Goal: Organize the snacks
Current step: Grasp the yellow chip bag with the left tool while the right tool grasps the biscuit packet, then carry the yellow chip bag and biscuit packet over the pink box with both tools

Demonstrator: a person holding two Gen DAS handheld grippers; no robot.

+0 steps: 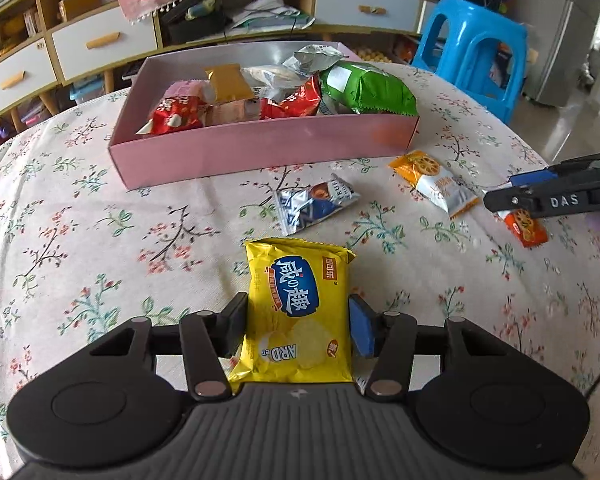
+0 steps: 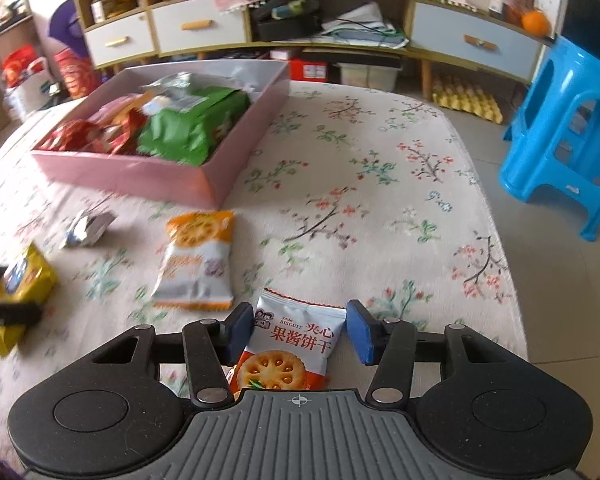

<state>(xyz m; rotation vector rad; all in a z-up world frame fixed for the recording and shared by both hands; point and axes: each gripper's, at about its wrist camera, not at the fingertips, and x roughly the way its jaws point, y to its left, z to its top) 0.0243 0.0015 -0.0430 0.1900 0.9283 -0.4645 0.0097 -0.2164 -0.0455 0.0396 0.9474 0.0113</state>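
Left tongs point(image 1: 298, 330): pinching the yellow chip packet point(image 1: 298, 312) across its short sides; long axis runs straight ahead.
Right tongs point(image 2: 298, 332): closed around the jam biscuit packet point(image 2: 290, 344); firm contact unclear.
Pink box point(image 1: 260, 152): ahead of both tongs, nearer the left.

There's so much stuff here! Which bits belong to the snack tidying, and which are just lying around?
Part of the job:
pink box
yellow chip packet
jam biscuit packet
orange biscuit packet
blue-and-silver packet

Just lying about:
blue stool
oranges
drawer cabinet
egg tray
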